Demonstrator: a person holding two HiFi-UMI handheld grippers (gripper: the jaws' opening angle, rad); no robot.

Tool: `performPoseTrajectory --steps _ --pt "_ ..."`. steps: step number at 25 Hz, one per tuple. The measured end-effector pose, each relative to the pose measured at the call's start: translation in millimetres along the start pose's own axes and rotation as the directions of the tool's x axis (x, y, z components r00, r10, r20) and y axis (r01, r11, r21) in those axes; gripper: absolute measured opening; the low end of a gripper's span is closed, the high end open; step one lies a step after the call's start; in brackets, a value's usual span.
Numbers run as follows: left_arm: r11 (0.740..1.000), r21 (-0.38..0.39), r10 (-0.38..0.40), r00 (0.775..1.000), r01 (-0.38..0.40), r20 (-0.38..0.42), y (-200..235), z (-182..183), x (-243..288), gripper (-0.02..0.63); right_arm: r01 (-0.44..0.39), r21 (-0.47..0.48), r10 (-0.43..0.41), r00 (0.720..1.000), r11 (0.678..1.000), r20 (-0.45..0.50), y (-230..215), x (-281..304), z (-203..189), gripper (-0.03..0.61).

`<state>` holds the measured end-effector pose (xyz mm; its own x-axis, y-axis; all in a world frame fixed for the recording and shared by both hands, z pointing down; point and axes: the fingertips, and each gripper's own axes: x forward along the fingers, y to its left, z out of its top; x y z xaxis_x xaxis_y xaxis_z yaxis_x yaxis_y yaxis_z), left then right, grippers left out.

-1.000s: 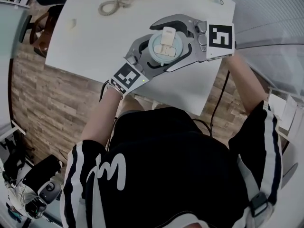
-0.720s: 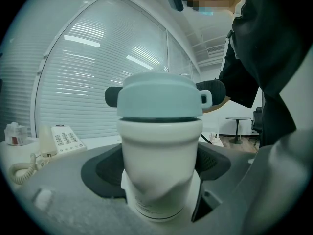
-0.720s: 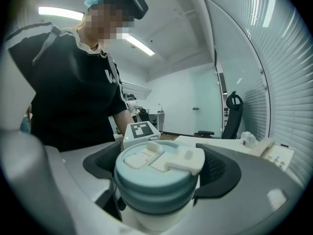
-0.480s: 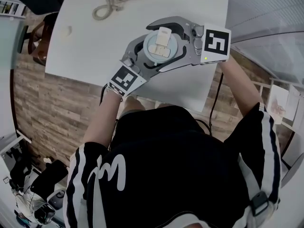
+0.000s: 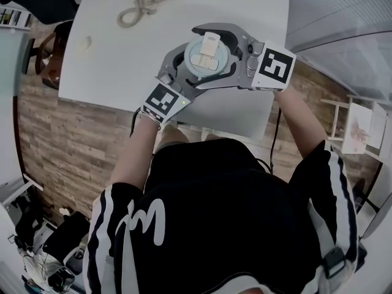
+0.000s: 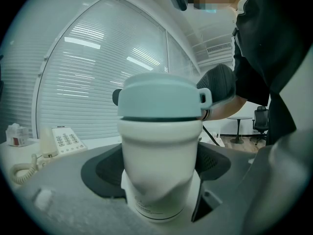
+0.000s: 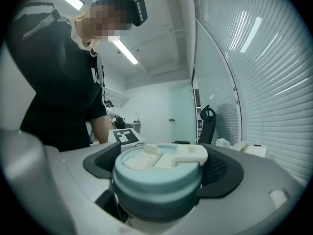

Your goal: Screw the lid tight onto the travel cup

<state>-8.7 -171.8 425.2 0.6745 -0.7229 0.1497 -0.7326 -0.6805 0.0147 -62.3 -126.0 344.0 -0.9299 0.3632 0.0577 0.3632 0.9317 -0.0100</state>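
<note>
- Sitting on the white travel cup (image 6: 161, 141), the pale teal lid (image 5: 207, 57) carries a white flip tab (image 7: 191, 153) and looks level; a thin dark seam shows between lid and cup body.
- Cup and lid are over the near half of the white table (image 5: 116, 60), close in front of the person (image 5: 233, 225); whether the base rests on the tabletop cannot be made out.
- The left gripper (image 6: 157, 173) comes in from the lower left in the head view. Its two dark pads (image 6: 100, 170) press on either side of the cup's white body below the lid, so it has the cup clamped.
- The right gripper (image 7: 159, 180) comes in from the right at lid height. Its jaws are closed on the lid's rim, one pad (image 7: 227, 173) on each side.
- Each gripper's marker cube faces upward in the head view, the left one (image 5: 162, 100) near the table's front edge and the right one (image 5: 274, 66) beside the cup.
- Farther back on the table lie a desk phone (image 6: 61, 141) and its coiled cord (image 5: 131, 14), well apart from the cup.
- White blinds (image 6: 98, 72) cover the window behind the table.
- A wood-patterned floor (image 5: 55, 133) lies left of the table.
</note>
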Motion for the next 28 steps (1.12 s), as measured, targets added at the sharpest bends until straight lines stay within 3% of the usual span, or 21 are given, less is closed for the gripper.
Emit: performPoseTrajectory --steps 13,22,28 --pt "1.0 0.002 0.013 1.0 -0.013 0.012 -1.6 -0.2 1.3 0.428 0.257 0.02 -0.257 0.965 0.966 0.053 -8.8 -9.2 -3.3 0.479" --pt "1.0 -0.001 0.022 0.999 -0.022 0.024 -0.9 0.6 1.3 0.428 0.457 0.051 -0.458 0.889 0.888 0.019 -14.1 -15.3 -4.9 0.48" --pt "1.0 0.005 0.022 0.999 -0.022 0.03 -0.1 0.1 1.7 0.428 0.528 0.059 -0.53 0.848 0.847 0.014 -15.1 -16.6 -8.1 0.482"
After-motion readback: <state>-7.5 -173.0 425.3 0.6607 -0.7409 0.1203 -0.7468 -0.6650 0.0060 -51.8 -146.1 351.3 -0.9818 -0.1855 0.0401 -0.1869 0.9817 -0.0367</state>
